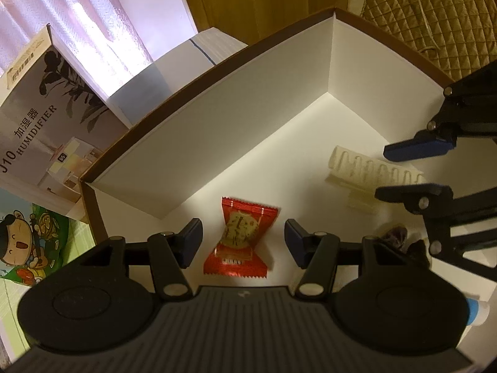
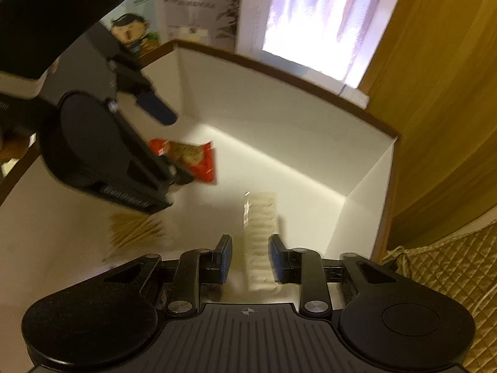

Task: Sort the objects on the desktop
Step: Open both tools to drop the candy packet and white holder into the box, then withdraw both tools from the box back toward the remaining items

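A large white box (image 1: 236, 102) with a brown rim takes up most of both wrist views, its inside walls meeting in a corner at the far side. Behind it stands a humidifier carton (image 1: 46, 115) printed with dark leaves, and beside that a green packet with a cartoon figure (image 1: 28, 239). A wooden panel (image 1: 264, 3) and a quilted tan cushion (image 1: 435, 9) lie beyond the box's rim.

Both grippers point down into the box. The left gripper (image 1: 242, 244) has its jaws spread apart, and a red wrapped snack (image 1: 240, 237) lies flat on the box floor between them, touched by neither pad. The right gripper (image 2: 247, 256) is also released: its blue pads stand clear on either side of a pale ribbed plastic piece (image 2: 259, 233), which rests on the box floor near the far corner. In the left wrist view that same piece sits between the right gripper's two fingers (image 1: 419, 147).

A bundle of thin tan sticks (image 2: 136, 233) lies blurred on the box floor by the left gripper. A small dark purple item (image 1: 396, 236) lies near the snack, too unclear to name.
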{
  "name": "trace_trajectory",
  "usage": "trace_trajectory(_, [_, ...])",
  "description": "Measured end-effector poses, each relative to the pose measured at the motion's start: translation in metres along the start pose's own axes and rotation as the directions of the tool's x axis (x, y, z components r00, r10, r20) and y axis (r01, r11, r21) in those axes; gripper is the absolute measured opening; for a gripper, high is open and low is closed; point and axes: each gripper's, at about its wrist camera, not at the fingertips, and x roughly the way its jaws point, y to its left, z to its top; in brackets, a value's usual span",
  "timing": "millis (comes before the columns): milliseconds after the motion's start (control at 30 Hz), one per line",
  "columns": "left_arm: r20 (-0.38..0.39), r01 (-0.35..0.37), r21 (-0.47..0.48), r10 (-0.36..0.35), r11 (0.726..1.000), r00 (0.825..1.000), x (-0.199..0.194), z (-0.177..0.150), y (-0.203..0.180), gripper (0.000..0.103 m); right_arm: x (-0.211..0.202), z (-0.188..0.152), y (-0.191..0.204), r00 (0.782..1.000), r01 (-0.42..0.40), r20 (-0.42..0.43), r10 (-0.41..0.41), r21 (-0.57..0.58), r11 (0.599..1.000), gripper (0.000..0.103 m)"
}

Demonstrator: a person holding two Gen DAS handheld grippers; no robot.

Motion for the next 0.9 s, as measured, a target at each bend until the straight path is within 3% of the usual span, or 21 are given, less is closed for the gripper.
trace_trajectory(67, [0.002,0.003,0.002,-0.003,1.0,1.0,-0.004,-0.003,-0.002,0.056,-0.009,-0.003,0.009,1.0,0.003,0.028,-0.003,-0.021,1.0,0.084])
trace_trajectory(133, [0.006,0.012,0.005,-0.012,1.0,1.0,-0.01,-0.005,-0.004,0.06,-0.014,-0.004,0.016,0.999,0.018,0.031,-0.017,-0.031,0.999,0.084])
trace_trajectory(200, [0.006,0.006,0.005,-0.006,1.0,1.0,-0.013,-0.007,-0.006,0.076,-0.018,-0.006,0.018,1.0,0.019,0.024,-0.019,-0.012,1.0,0.084])
trace_trajectory(267, [0.008,-0.018,0.0,0.018,1.0,1.0,-0.018,-0.009,-0.007,0.08,-0.023,-0.007,0.018,1.0,0.018,0.021,-0.018,0.011,1.0,0.084])
trace_trajectory(400, [-0.003,-0.011,-0.027,0.011,1.0,1.0,-0.023,-0.015,-0.004,0.08,-0.033,-0.009,0.02,0.999,0.034,0.02,-0.035,0.051,0.998,0.084])
trace_trajectory(567, [-0.005,-0.008,-0.062,0.007,0.998,1.0,-0.039,-0.024,-0.004,0.081,-0.05,-0.015,0.023,0.999,-0.014,0.032,0.01,0.136,0.991,0.084])
trace_trajectory(900, [0.033,0.01,-0.156,-0.005,0.988,0.999,-0.082,-0.042,-0.009,0.086,-0.084,-0.026,0.035,0.996,-0.019,0.092,-0.002,0.232,0.972,0.085])
